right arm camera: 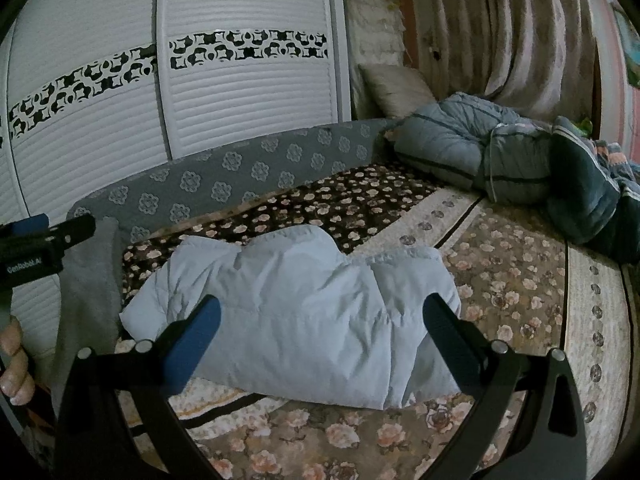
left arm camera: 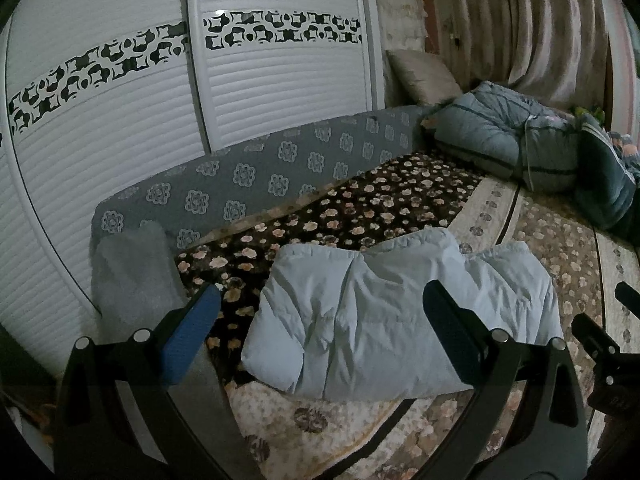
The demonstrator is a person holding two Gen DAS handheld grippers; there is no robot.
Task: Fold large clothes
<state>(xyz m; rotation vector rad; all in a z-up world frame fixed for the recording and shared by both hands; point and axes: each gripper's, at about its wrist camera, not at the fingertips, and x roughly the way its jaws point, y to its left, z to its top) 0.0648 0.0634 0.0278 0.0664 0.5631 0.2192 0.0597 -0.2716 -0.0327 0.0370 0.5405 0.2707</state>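
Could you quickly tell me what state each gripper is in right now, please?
Left gripper: open, holding nothing.
Right gripper: open, holding nothing, above the pale blue jacket.

pale blue jacket (left arm camera: 400, 316), brown floral bedspread (left arm camera: 360, 208)

Both views are dim, with a cold blue-grey cast and soft, even light; no lamp is visible. Shadows are weak. A small bright glare sits on the wardrobe door (left arm camera: 219, 13). The fisheye bends straight lines strongly near the edges, and the 4 corners are black. Fine grain and slight softness cover the curtain (right arm camera: 516, 36).
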